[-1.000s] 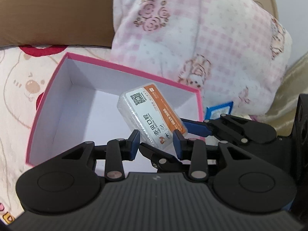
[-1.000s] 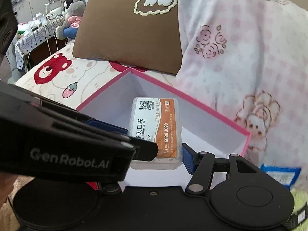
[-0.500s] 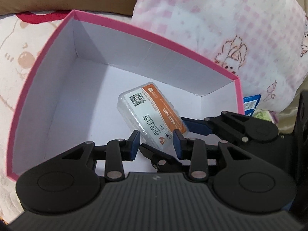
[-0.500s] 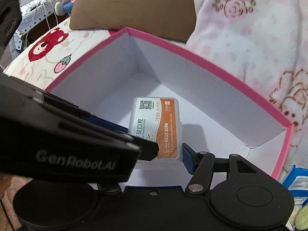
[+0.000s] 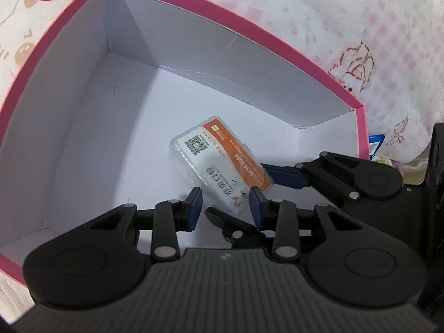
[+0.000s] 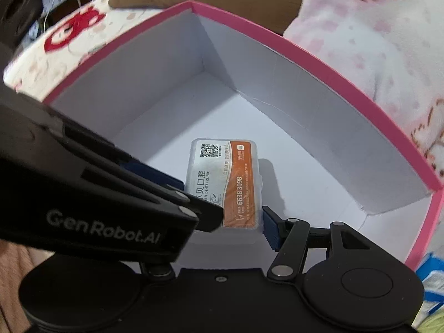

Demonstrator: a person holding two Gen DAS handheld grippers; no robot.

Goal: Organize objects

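Pink box [image 6: 347, 77] below; right hand-held gripper [image 6: 227, 219] clamps clear case [image 6: 226, 183].

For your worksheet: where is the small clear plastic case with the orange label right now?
The plastic case sits inside the pink box, low over its white floor, clamped between the right tool fingers.

Pink box [image 5: 277, 47] interior wide open left and behind; pillow [image 5: 347, 27] crowds its far wall

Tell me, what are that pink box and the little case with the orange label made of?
The pink box looks like stiff cardboard: matte white inside, with creased folds at the corners. The little case seems clear, slightly frosted plastic with rounded, see-through edges, and bears a glossy printed label, probably paper.
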